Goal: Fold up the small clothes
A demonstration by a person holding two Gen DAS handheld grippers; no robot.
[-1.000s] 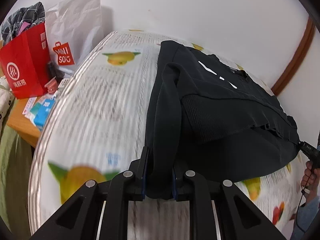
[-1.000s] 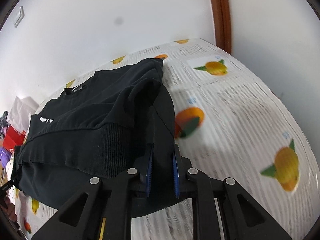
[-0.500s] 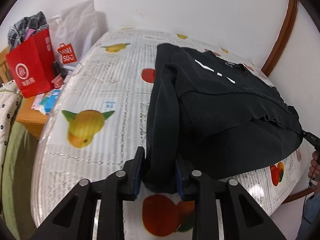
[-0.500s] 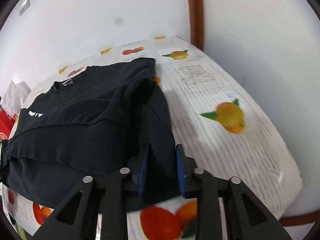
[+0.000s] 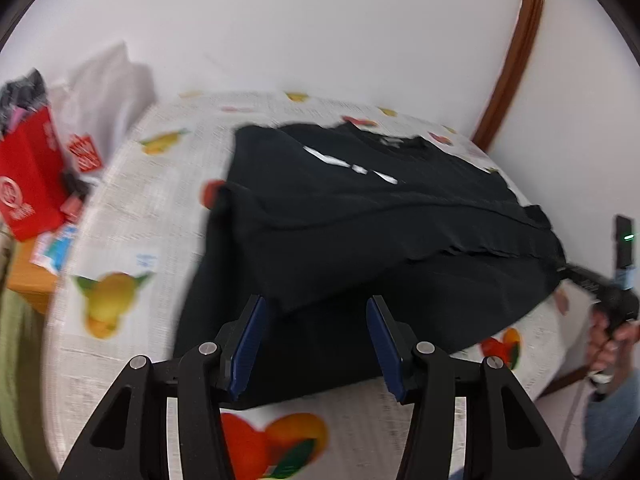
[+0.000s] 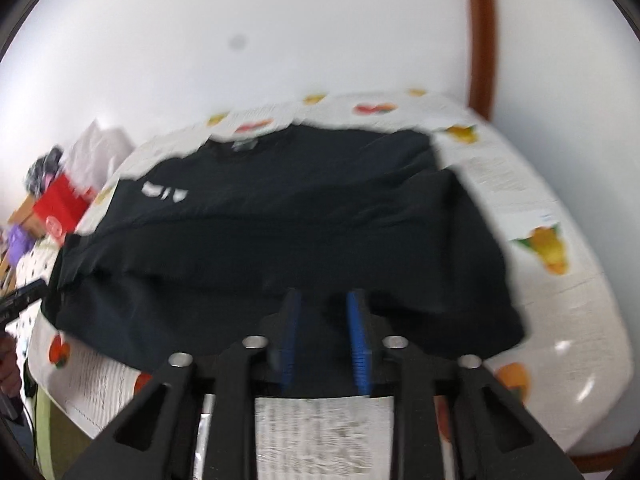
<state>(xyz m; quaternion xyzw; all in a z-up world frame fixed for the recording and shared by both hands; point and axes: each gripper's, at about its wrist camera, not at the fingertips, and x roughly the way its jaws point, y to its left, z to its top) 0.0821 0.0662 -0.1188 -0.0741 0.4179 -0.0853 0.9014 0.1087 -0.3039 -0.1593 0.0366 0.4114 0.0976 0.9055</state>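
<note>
Left fingers (image 5: 254, 344): blue pads stand well apart and are opening; the near hem of the black sweatshirt (image 5: 360, 248) shows between them, neither pad pressing on it.
Right fingers (image 6: 362, 340): blue pads a narrow gap apart and closing; dark cloth lies in the gap, but motion blur hides whether the pads touch it, so a grip cannot be told.
Left gripper (image 5: 316, 344): low centre of its own view, over the garment's near edge.
Right gripper (image 6: 324, 338): likewise over the near edge, toward the garment's right side.
Sweatshirt position: flat on the bench (image 6: 568, 292), lower part folded up over the chest; white lettering (image 6: 164, 191) and neck label face up at the far end.
Bench cover: white cloth with fruit prints (image 5: 106, 304), set against a white wall.
Far left of bench: red paper bag (image 5: 28, 188) beside a white bag (image 5: 100, 92); both blurred.
Person: a hand (image 5: 612, 332) at the right edge of the left view grips a black handle.
Image quality: both views smeared.
</note>
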